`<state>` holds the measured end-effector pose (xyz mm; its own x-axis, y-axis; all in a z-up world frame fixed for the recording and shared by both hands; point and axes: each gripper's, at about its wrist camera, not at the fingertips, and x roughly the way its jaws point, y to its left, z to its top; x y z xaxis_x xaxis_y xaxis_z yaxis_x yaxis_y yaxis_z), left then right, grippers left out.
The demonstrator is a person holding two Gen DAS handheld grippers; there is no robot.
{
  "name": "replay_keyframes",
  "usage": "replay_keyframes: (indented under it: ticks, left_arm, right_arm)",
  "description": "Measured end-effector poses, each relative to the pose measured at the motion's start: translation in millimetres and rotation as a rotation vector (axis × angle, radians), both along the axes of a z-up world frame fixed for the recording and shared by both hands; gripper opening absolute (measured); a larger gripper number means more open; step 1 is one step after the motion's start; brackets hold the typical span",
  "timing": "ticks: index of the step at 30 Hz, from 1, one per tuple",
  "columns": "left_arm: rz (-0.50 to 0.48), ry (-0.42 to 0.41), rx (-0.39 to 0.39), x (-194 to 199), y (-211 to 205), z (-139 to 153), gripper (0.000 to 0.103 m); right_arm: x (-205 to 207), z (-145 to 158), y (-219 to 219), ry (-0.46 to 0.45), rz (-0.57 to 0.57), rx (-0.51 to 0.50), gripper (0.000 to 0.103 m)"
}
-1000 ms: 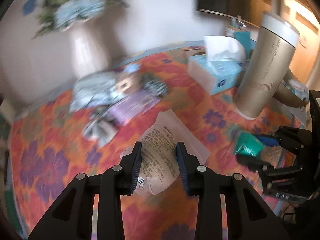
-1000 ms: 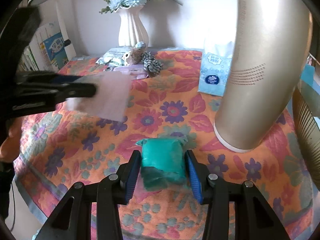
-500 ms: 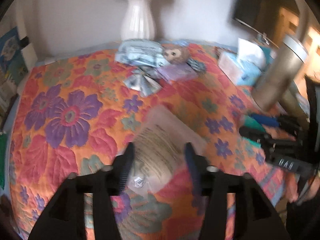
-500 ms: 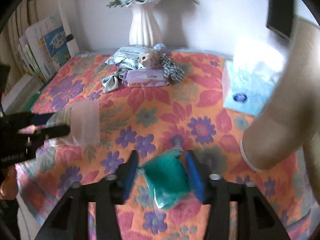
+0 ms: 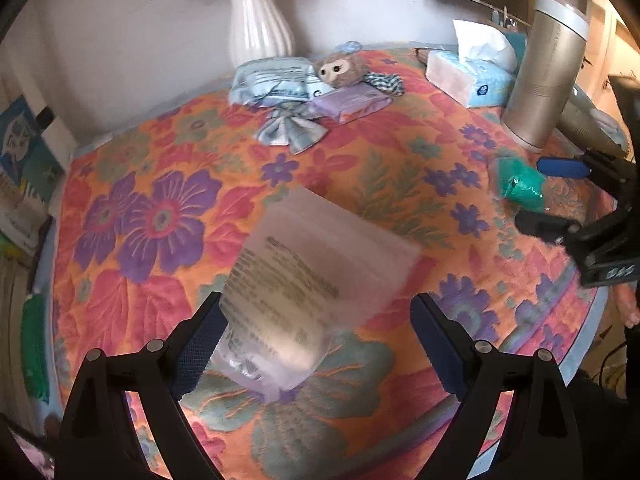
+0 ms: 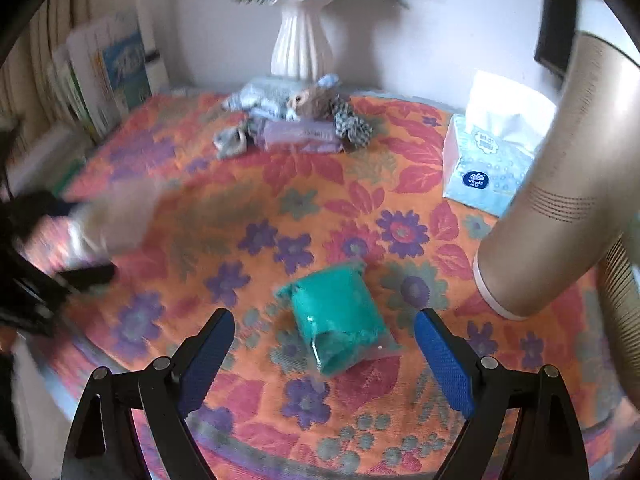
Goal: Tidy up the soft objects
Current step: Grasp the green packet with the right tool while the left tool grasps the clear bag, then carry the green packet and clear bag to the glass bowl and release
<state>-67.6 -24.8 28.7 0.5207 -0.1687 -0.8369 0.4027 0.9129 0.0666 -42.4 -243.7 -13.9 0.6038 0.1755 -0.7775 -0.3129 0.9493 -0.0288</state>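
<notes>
We find both tools with fingers spread wide, gripping nothing. The left tool [image 5: 316, 340] stands over a translucent printed pouch [image 5: 304, 280], blurred, near the front of the floral tabletop [image 5: 132, 220]. The right tool [image 6: 324, 356] frames a teal wrapped bundle [image 6: 340, 316] lying on the cloth. We judge both light, soft and slippery in film; grip across the padded middle, not the loose edges.

White ribbed vase [image 5: 259, 20] by the wall, tissue box [image 6: 488, 172] beside a gold cylinder [image 5: 547, 72], on floral cloth [image 5: 132, 168].
</notes>
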Motion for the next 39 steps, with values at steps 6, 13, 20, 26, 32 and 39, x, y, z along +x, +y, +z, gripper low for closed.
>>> replay_keyframes:
  ticks: [6,13,20,26,32,39]
  left_arm:
    - [0.007,-0.011,-0.038,-2,14,6,0.091]
    - [0.036,0.010,-0.063,0,24,2,0.090]
    - [0.061,-0.012,-0.104,3,20,2,0.045]
    - [0.042,-0.069,-0.173,-9,9,18,0.045]
    - [-0.060,-0.172,-0.288,-33,-21,53,0.045]
    - [-0.224,-0.260,-0.391,-66,-64,90,0.045]
  right_arm:
    - [5,-11,-5,0.029,-0.001,0.028,0.090]
    - [2,-7,-3,0.008,0.001,0.029,0.050]
    - [-4,-3,-6,-0.004,-0.012,0.030,0.039]
    - [-16,11,-24,-0.027,-0.048,0.064,0.039]
    - [-41,36,-43,-0.087,-0.078,0.061,0.039]
    - [-72,68,-82,-0.167,-0.153,0.040,0.039]
